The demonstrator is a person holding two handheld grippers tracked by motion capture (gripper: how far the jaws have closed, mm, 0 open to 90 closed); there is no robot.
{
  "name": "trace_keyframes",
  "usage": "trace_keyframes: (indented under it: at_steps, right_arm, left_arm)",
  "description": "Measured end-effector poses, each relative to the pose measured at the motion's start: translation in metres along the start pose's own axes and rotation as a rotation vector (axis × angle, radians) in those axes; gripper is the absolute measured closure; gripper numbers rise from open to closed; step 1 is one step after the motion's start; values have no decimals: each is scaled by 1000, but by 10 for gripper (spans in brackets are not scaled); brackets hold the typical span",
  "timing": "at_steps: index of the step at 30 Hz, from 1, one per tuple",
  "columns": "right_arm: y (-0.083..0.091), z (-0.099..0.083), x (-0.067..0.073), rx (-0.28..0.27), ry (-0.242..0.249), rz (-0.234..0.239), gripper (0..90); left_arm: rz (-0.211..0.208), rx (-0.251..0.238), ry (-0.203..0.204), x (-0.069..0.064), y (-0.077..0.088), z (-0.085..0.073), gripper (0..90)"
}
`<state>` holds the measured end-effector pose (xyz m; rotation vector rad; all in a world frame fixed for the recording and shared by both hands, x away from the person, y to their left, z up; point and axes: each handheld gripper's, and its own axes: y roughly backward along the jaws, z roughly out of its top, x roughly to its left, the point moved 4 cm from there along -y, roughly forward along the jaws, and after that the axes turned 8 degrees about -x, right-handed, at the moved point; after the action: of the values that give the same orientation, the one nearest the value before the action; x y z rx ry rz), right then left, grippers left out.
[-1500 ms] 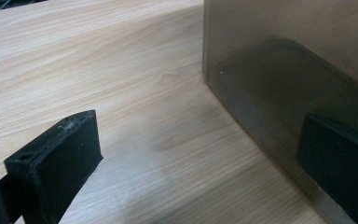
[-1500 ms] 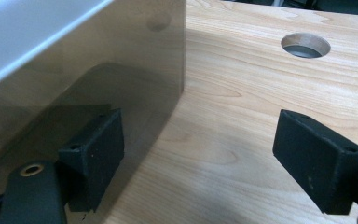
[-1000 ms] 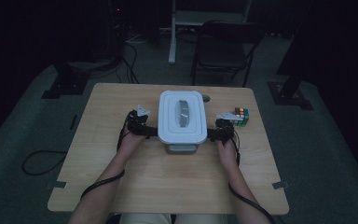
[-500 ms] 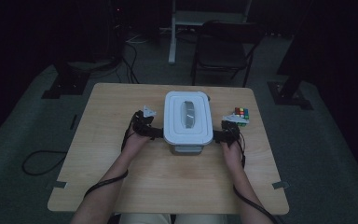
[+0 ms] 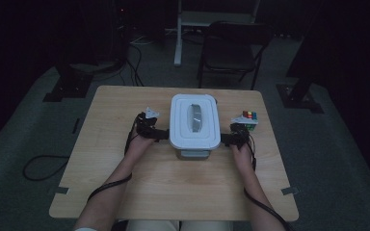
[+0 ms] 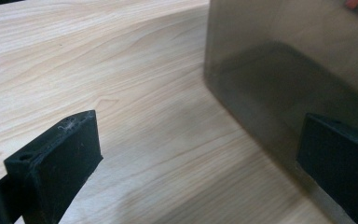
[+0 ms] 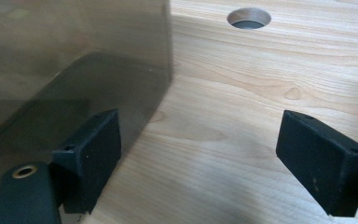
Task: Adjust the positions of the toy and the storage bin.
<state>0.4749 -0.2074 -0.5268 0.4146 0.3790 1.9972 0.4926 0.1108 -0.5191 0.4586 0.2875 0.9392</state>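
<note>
White-lidded container (image 5: 195,126) had shifted farther up the desk (image 5: 125,202), flanked by left tool (image 5: 160,135) and right tool (image 5: 225,139), both wide open, gripping nothing; likely being repositioned

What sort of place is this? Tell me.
Probably a dim studio or lab set up for recording: one wooden table on grey carpet, dark stand bases, floor cables and a folding chair.

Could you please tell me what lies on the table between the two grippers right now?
The white-lidded container sits between the left gripper and the right gripper, as the high view shows.
</note>
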Motion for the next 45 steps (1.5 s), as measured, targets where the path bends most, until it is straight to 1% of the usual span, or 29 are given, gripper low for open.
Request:
trace_keyframes:
  at_steps: [1, 3, 4, 5, 6, 7, 9, 10, 11, 12, 13, 14, 15, 16, 17, 18, 21, 23, 26, 28, 31, 33, 35, 37, 39, 43, 45]
  right_arm:
    - [-1, 0, -2, 4, 0, -2, 140]
    - [-3, 2, -5, 5, -4, -7, 140]
    - [-4, 2, -5, 5, -6, -9, 140]
    - [-4, 3, -7, 3, -15, -14, 140]
    - [-4, 5, -7, 3, -26, -6, 139]
    - [-5, 6, -8, -2, -36, 4, 139]
    - [-5, 9, -7, 9, -26, 13, 140]
    - [-5, 9, -7, 13, -23, 13, 139]
    - [-6, 10, -6, 16, -12, 9, 140]
    - [-6, 11, -5, 21, 1, 5, 139]
    - [-6, 12, -4, 21, 0, 5, 139]
    - [-6, 12, -4, 19, -2, 4, 138]
    - [-7, 12, -3, 20, -13, 6, 137]
    - [-7, 12, -3, 21, -14, 8, 136]
    - [-8, 12, -3, 19, -12, 12, 136]
    - [-7, 13, -3, 15, -15, 21, 136]
    - [-8, 14, -2, 18, -23, 32, 143]
    - [-8, 14, -2, 29, -32, 41, 156]
    - [-7, 14, -1, 35, -31, 45, 162]
    - [-5, 15, 0, 20, -31, 54, 162]
    - [-3, 16, 1, 4, -39, 71, 184]
    - [-2, 15, 2, 1, -33, 70, 188]
    - [0, 15, 3, 3, -29, 76, 195]
    - [2, 14, 5, 8, -19, 84, 196]
    - [5, 13, 7, 10, -11, 92, 208]
    - [13, 9, 11, 8, -1, 107, 209]
    - [17, 7, 13, 4, 3, 114, 209]
  left_arm:
    - [6, 8, -4, 1, -1, 0, 6]
    - [22, 9, -5, 2, -2, 1, 6]
    - [36, 1, 5, 4, -2, 3, 6]
    - [38, 0, 22, 5, -3, 4, 6]
    - [41, -1, 39, 6, -4, 4, 6]
    - [44, 10, 48, 7, -5, 5, 6]
    - [48, 14, 48, 7, -5, 8, 6]
    - [62, 18, 39, 7, -5, 10, 6]
    - [69, 10, 37, 7, -4, 11, 6]
    - [68, 6, 44, 7, -4, 12, 6]
    - [67, 5, 47, 7, -4, 13, 6]
    - [53, 1, 50, 6, -6, 14, 6]
    - [52, -1, 38, 5, -7, 15, 6]
    - [47, -2, 27, 4, -8, 16, 6]
    - [39, -3, 23, 2, -8, 16, 6]
    - [41, -5, 19, 2, -9, 17, 6]
    - [31, -1, 30, 3, -11, 16, 6]
    - [31, 21, 25, 1, -11, 15, 7]
    - [34, 29, 13, -2, -10, 16, 7]
    - [32, 31, 2, -3, -8, 17, 7]
    - [22, 28, 0, -5, -6, 16, 8]
    - [16, 29, -9, -7, -4, 15, 8]
    - [15, 33, -16, -9, -2, 15, 8]
    - [12, 37, -33, -11, 1, 14, 8]
    - [5, 41, -37, -13, 4, 13, 8]
    - [7, 46, -62, -19, 12, 10, 15]
    - [3, 44, -63, -21, 16, 8, 15]
